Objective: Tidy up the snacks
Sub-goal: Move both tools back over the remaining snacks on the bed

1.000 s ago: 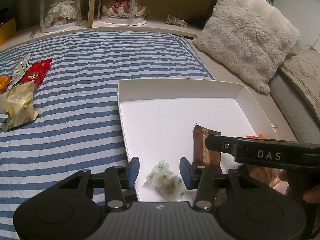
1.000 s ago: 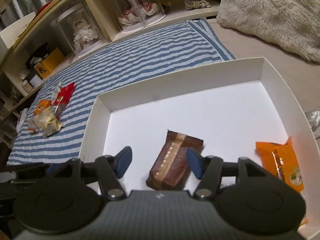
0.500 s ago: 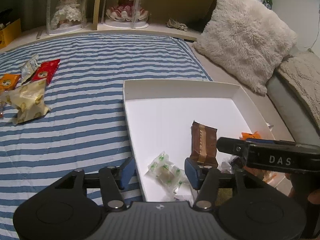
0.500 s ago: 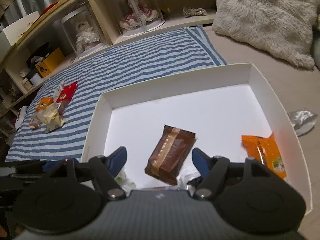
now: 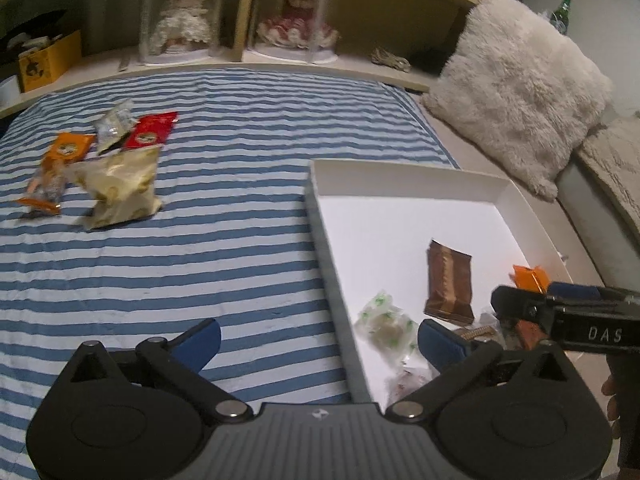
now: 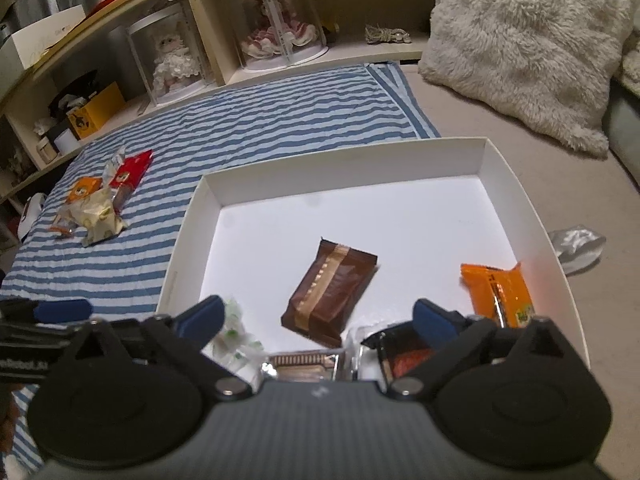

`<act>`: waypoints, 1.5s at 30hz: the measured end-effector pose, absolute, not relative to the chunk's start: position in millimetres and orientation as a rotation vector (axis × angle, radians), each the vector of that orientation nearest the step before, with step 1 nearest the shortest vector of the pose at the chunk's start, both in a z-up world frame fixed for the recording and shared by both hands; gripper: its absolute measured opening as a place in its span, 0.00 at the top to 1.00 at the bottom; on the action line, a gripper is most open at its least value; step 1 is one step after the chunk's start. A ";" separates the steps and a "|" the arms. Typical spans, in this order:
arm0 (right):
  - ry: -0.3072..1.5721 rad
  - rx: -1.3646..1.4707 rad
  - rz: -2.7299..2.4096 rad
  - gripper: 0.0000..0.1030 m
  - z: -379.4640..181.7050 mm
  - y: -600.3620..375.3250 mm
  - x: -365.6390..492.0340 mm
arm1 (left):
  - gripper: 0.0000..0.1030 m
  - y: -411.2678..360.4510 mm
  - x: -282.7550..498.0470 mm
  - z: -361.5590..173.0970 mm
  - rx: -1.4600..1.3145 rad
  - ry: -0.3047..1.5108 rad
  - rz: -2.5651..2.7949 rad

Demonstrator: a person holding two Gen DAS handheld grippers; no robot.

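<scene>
A white tray (image 5: pixel 404 170) (image 6: pixel 348 160) lies on the striped bedspread. In it lie a brown packet (image 5: pixel 449 283) (image 6: pixel 330 289), a clear packet with green print (image 5: pixel 385 322) (image 6: pixel 234 334), an orange packet (image 6: pixel 498 292) (image 5: pixel 529 277) and smaller wrappers by the near edge (image 6: pixel 308 364). My left gripper (image 5: pixel 320 340) is open and empty, straddling the tray's left wall. My right gripper (image 6: pixel 316 314) is open and empty above the tray's near edge; it shows in the left wrist view (image 5: pixel 560 316). Several loose snacks lie far left: a pale yellow bag (image 5: pixel 118 186) (image 6: pixel 98 216), a red packet (image 5: pixel 152 132), an orange packet (image 5: pixel 70 148).
Shelves with two doll cases (image 5: pixel 182 28) run along the back. A fluffy cushion (image 5: pixel 516 84) (image 6: pixel 532 44) lies on the beige surface to the right. A silver wrapper (image 6: pixel 578 244) lies outside the tray's right wall. A yellow box (image 5: pixel 48 64) sits at back left.
Both grippers have drawn back and up from the tray. The left one has swung left, bringing the loose snacks more into view. Both stay open and empty.
</scene>
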State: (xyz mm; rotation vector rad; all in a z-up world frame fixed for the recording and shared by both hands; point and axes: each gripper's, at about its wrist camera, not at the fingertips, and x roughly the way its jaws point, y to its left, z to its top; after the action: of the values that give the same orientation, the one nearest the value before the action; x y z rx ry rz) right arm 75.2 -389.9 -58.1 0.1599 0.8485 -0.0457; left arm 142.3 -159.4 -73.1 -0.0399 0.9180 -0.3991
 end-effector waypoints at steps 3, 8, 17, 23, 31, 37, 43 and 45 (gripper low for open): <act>0.849 0.141 -0.050 0.01 -57.8 -384.7 74.4 | 0.00 -146.8 143.1 -71.1 -0.051 0.933 -0.380; 0.853 0.091 -0.040 0.01 -56.8 -371.3 72.4 | 0.00 -125.3 141.3 -69.1 -0.037 0.922 -0.348; 0.863 0.056 0.008 0.00 -56.4 -339.6 69.8 | 0.00 -81.2 140.3 -63.5 -0.021 0.917 -0.303; 0.849 0.030 0.050 0.00 -57.2 -311.2 70.1 | 0.00 -52.2 141.6 -57.5 -0.010 0.904 -0.280; 0.819 0.021 0.119 0.00 -58.2 -276.0 74.3 | 0.00 -4.4 148.0 -63.1 -0.033 0.897 -0.229; 0.757 0.054 0.169 0.00 -56.4 -257.8 88.2 | 0.00 30.2 159.7 -67.2 -0.096 0.859 -0.193; 0.710 0.076 0.261 0.00 -49.8 -230.8 123.1 | 0.00 44.4 183.0 -61.1 -0.096 0.780 -0.168; 0.683 0.072 0.281 0.00 -47.8 -219.8 137.3 | 0.00 46.7 193.4 -61.3 -0.090 0.764 -0.159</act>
State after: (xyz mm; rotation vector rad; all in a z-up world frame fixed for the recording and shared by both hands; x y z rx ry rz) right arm 137.3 -219.8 -47.8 0.0717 0.6831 0.2807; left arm 193.4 46.7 -61.3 -0.0898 0.7638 -0.1589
